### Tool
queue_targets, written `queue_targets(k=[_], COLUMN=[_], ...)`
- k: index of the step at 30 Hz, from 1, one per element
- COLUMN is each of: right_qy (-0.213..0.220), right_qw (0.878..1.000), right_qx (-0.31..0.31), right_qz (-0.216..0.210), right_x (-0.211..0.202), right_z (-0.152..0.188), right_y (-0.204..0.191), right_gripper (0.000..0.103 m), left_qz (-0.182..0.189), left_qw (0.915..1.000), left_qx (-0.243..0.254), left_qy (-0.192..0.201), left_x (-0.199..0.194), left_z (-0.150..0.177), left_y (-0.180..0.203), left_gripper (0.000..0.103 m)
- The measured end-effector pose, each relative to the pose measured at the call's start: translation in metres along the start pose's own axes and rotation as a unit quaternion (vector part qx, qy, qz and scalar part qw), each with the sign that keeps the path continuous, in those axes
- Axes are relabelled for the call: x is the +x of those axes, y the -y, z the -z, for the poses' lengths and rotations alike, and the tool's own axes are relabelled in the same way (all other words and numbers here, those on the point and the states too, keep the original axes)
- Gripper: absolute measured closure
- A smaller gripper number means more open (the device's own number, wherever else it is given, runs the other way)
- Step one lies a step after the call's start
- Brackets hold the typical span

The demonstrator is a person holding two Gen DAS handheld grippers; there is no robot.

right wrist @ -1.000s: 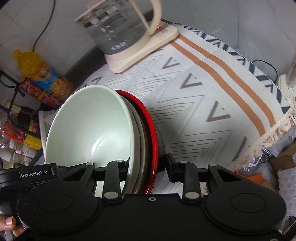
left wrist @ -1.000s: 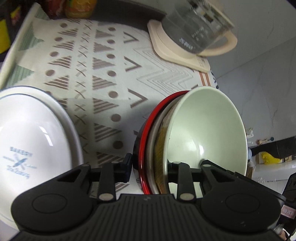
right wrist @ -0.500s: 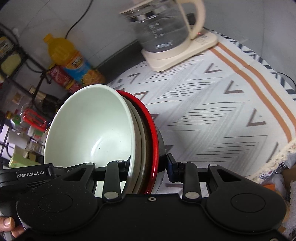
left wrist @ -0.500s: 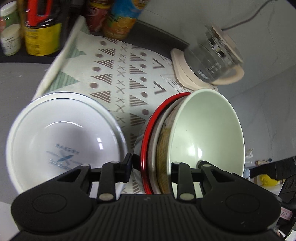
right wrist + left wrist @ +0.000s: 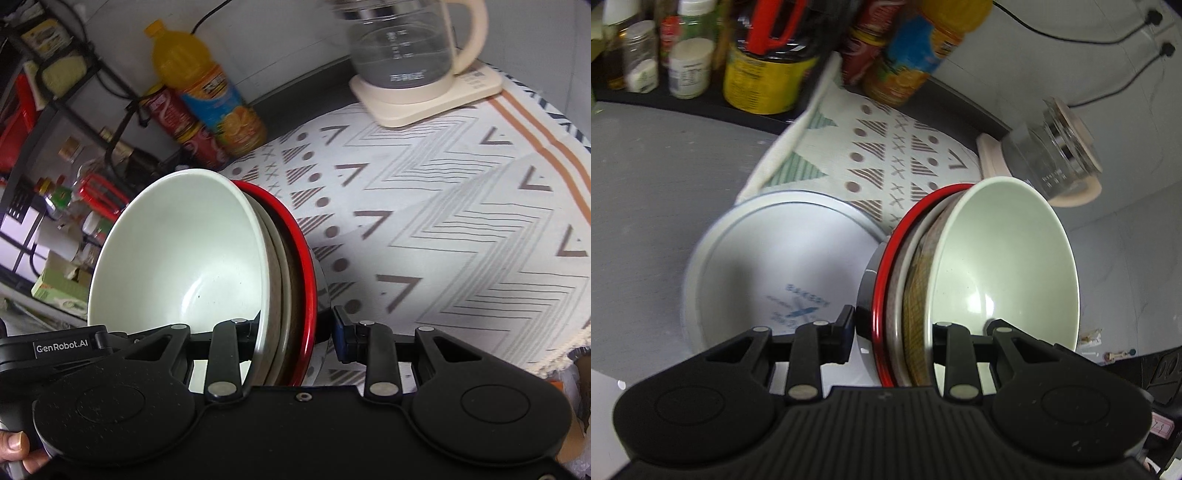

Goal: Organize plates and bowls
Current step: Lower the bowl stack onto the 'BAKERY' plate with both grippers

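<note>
A stack of nested bowls hangs tilted above the table: a pale green bowl (image 5: 1004,266) innermost, a patterned bowl behind it, a red-rimmed black bowl (image 5: 886,273) outermost. My left gripper (image 5: 892,332) is shut on one side of the stack's rims. On the opposite side, my right gripper (image 5: 295,328) is shut across the same rims, with the green bowl (image 5: 177,251) left of the red rim (image 5: 306,266). A white plate (image 5: 768,266) with blue print lies below and left of the stack.
A patterned tablecloth (image 5: 461,229) covers the table. A glass kettle (image 5: 406,48) on a cream base stands at the back. An orange juice bottle (image 5: 207,92) and cans stand by the wall, and jars (image 5: 687,66) crowd a dark shelf. A hand (image 5: 14,446) holds the right gripper.
Both grippers have carried the bowl stack up and toward the plate's end of the cloth. The plate, shelf jars and bottles have come further into view. Both grips are unchanged.
</note>
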State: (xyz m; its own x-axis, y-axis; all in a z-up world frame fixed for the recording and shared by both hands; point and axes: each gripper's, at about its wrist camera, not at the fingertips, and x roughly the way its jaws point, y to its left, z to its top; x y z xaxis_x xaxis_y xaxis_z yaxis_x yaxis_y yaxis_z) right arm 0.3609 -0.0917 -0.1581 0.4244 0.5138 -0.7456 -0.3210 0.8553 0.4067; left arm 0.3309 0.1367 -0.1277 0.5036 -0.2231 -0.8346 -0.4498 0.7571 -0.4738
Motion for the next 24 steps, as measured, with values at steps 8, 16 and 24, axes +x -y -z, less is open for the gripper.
queue_targets(k=[8,16,24], right_qy=[-0.025,-0.047,-0.071], right_qw=[0.999,0.997,0.994], right_qx=[-0.028,-0.054,-0.082], right_qz=[-0.016,-0.026,-0.029], right_x=[0.021,0.040,0.059], right_z=[0.005,0.007,0.013], right_y=[-0.029,-0.054,-0.080], right_gripper=[0.072,0.072,0.072], left_qz=[-0.016,-0.028,-0.040], left_qw=[0.9991,0.9970,0.9940], left_qx=[-0.037,-0.070,-0.099], left_qy=[0.010,0.018,0.024], left_x=[-0.012,-0.020,-0.021], left_z=[0.000,0.003,0.006], left_y=[-0.035,-0.066,-0.093], left_gripper=[0.074,0.074,0.074])
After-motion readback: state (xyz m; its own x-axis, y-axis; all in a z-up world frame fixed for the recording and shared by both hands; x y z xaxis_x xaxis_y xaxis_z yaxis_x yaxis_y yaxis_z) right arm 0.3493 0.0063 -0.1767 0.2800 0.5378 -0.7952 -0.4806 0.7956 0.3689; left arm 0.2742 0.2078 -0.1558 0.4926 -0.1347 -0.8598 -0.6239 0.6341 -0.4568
